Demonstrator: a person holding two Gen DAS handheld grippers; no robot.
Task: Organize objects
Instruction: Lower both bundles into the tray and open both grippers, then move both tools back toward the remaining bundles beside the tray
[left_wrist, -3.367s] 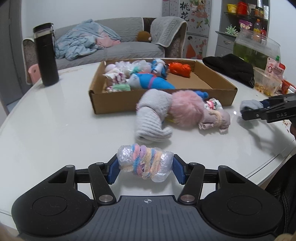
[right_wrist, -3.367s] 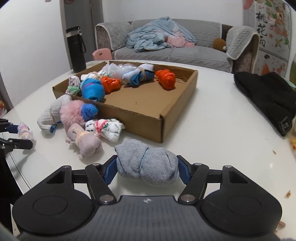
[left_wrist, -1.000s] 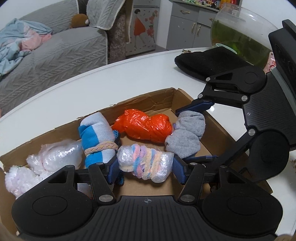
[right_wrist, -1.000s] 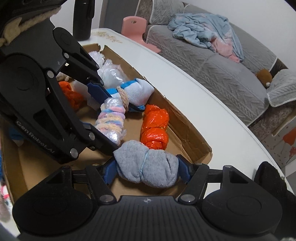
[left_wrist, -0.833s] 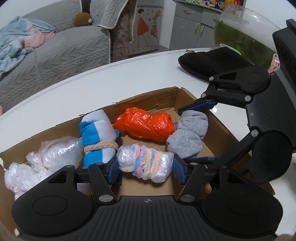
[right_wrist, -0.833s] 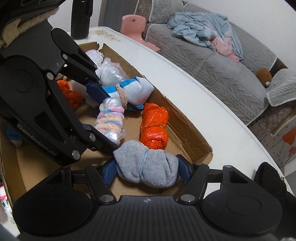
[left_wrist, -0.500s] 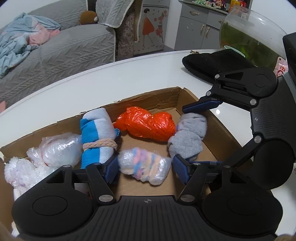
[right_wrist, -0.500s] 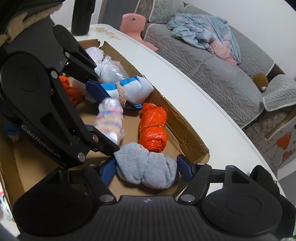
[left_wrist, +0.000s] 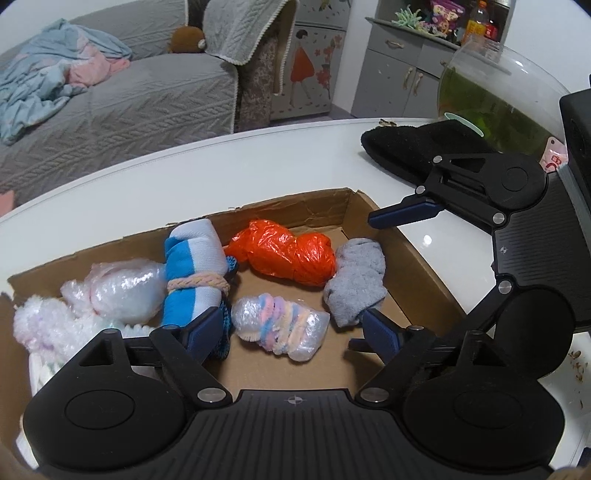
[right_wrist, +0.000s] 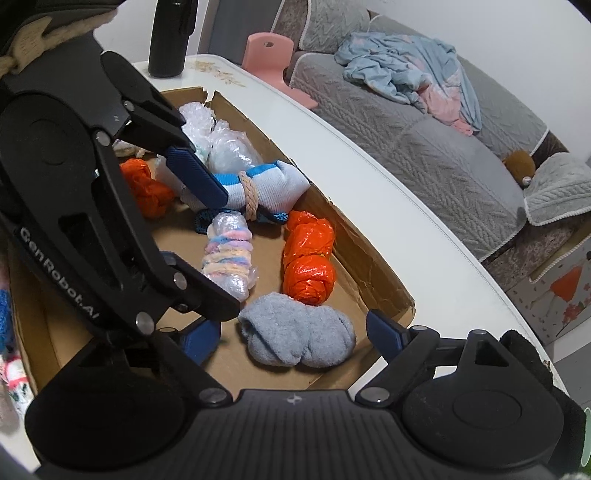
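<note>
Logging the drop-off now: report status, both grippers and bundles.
Left gripper open, right gripper open. Pastel bundle and grey sock roll lying loose in cardboard box. Grippers crowd each other; nothing else obstructs.

Soft, even indoor light is filling both views, nothing harsh. A small bright glare spot is shining on the white desk (left_wrist: 426, 242). Fisheye bending is curving the edges, corners going dark, far background slightly softening.

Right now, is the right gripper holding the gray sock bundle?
No, the gray sock bundle lies loose on the box floor, with the right gripper open and gaps on both sides.
</note>
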